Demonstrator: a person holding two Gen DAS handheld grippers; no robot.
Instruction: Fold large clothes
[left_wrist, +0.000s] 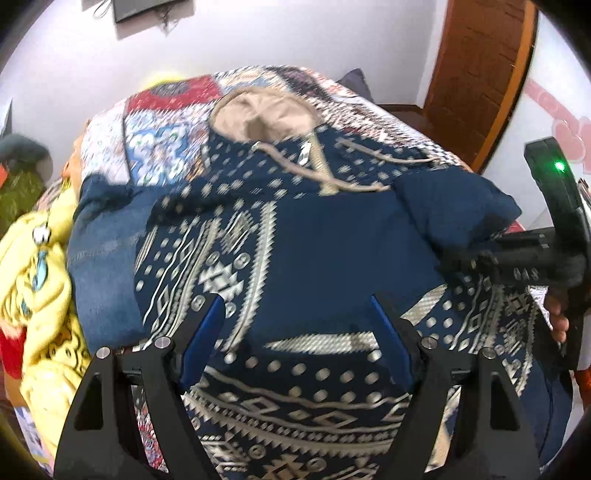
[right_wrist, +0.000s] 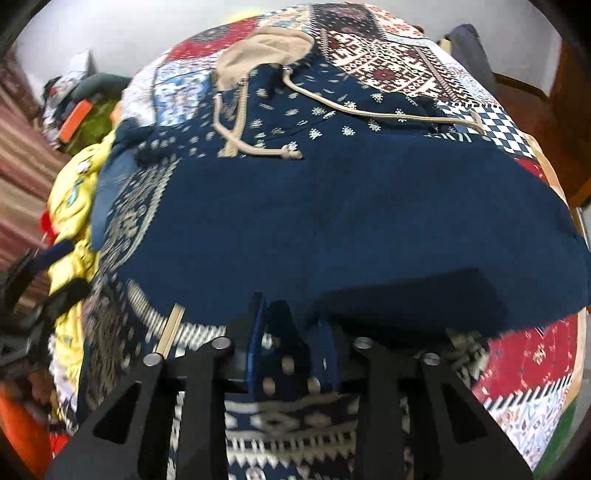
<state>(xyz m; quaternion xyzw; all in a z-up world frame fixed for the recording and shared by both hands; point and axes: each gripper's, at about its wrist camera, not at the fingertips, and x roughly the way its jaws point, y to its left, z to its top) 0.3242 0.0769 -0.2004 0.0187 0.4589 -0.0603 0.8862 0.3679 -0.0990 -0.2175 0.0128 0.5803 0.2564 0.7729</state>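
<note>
A navy hoodie (left_wrist: 325, 236) with a white tribal pattern, beige hood lining (left_wrist: 258, 114) and beige drawstrings lies spread on the bed; it also shows in the right wrist view (right_wrist: 314, 206). My left gripper (left_wrist: 295, 306) is open and empty, hovering over the hoodie's patterned body. My right gripper (right_wrist: 291, 306) is shut on the navy edge of a folded-over flap of the hoodie, held just above the body. In the left wrist view the right gripper (left_wrist: 465, 254) sits at the right, pinching the plain navy flap (left_wrist: 454, 206).
A patchwork quilt (right_wrist: 406, 62) covers the bed. A yellow garment pile (left_wrist: 40, 280) and a denim piece (left_wrist: 103, 254) lie on the left. A wooden door (left_wrist: 476, 74) stands at the far right, a white wall behind.
</note>
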